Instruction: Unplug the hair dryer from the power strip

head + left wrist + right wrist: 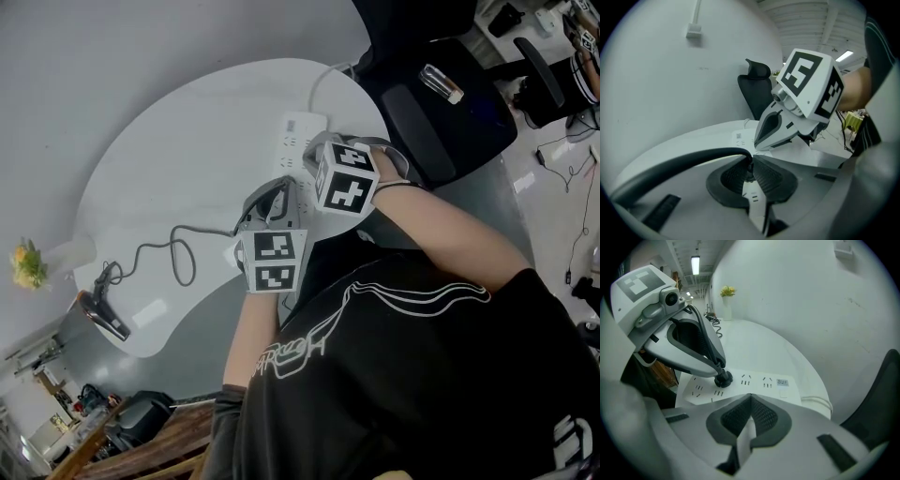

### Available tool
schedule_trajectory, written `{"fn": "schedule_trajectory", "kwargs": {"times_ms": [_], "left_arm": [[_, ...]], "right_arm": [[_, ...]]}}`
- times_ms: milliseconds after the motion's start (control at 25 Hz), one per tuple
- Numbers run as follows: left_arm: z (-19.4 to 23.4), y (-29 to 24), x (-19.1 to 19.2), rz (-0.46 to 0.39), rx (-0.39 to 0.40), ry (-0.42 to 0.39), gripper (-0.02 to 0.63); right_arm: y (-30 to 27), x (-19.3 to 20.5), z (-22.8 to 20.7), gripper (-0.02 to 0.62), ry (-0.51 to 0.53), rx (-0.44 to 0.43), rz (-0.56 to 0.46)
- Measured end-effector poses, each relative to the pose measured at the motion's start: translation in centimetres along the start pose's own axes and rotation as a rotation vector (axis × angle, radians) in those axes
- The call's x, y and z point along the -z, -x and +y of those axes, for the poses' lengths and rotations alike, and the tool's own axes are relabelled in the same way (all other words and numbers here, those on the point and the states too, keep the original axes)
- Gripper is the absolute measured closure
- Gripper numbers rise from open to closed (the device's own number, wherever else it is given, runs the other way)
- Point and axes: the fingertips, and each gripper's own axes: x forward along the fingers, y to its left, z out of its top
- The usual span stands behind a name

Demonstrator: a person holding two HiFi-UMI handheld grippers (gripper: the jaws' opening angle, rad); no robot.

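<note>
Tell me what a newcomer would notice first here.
Two grippers meet over a white power strip on the round table. The left gripper is clamped on the black plug still seated in it; the right gripper, jaws together, sits alongside. The hair dryer lies across the table.

Power strip near the middle, hair dryer at the lower left.
Both lie on the surface. The plug sits in the strip. The cord runs left and down to the dryer. A chair stands at the upper right.
</note>
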Motion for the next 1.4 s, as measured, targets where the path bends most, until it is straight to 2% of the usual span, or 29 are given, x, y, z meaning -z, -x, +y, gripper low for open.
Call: {"fn": "schedule_trajectory", "kwargs": {"times_ms": [40, 80, 200, 280, 360, 560, 640, 720, 800, 920, 1000, 1080, 1120, 1160, 1280, 1400], "left_arm": [[0.0, 0.0, 0.0, 0.0, 0.006, 0.007, 0.568], [0.1, 0.0, 0.1, -0.003, 0.021, 0.047, 0.568], [0.8, 0.0, 0.3, -0.028, 0.079, 0.248, 0.568], [1.1, 0.0, 0.3, -0.029, 0.083, 0.291, 0.568], [0.9, -0.1, 0.3, -0.011, 0.055, 0.233, 0.568], [0.1, 0.2, -0.2, 0.019, -0.007, -0.021, 0.568], [-0.2, 0.3, -0.3, 0.022, -0.016, -0.08, 0.568], [-0.4, 0.3, -0.3, 0.027, -0.011, -0.102, 0.568], [-0.3, 0.3, -0.2, 0.025, 0.013, -0.049, 0.568], [0.3, 0.2, 0.1, 0.01, 0.071, 0.152, 0.568], [0.8, 0.2, 0.2, -0.002, 0.094, 0.257, 0.568], [1.1, 0.2, 0.3, -0.01, 0.108, 0.319, 0.568], [1.1, 0.2, 0.4, -0.01, 0.107, 0.322, 0.568], [1.1, 0.2, 0.4, -0.005, 0.096, 0.292, 0.569], [0.6, 0.3, 0.1, 0.028, 0.042, 0.066, 0.568], [0.0, 0.4, -0.3, 0.042, 0.031, -0.055, 0.569]], "right_arm": [[0.0, 0.0, 0.0, 0.6, 0.004, 0.002, 0.001], [0.0, 0.0, 0.0, 0.6, 0.005, 0.004, 0.001], [0.0, 0.0, 0.0, 0.6, 0.0, 0.001, -0.003], [-0.1, 0.0, 0.0, 0.6, -0.008, -0.004, -0.009], [0.0, 0.0, 0.0, 0.6, -0.009, -0.005, -0.009], [0.0, 0.1, 0.0, 0.6, 0.012, 0.0, 0.007], [0.1, 0.1, 0.0, 0.6, 0.014, 0.0, 0.008], [0.1, 0.0, 0.0, 0.6, 0.014, 0.006, 0.008], [0.1, 0.0, 0.0, 0.6, 0.009, 0.003, 0.008], [0.0, 0.0, 0.0, 0.6, 0.0, -0.008, 0.007], [0.0, 0.0, 0.0, 0.6, 0.0, -0.007, 0.004], [0.0, 0.0, 0.1, 0.6, -0.002, -0.008, -0.003], [0.0, 0.0, 0.1, 0.6, -0.004, -0.009, -0.007], [0.0, 0.0, 0.1, 0.6, -0.006, -0.01, -0.008], [0.0, 0.1, 0.0, 0.6, 0.002, -0.012, 0.003], [0.1, 0.2, -0.1, 0.6, 0.007, -0.013, 0.009]]}}
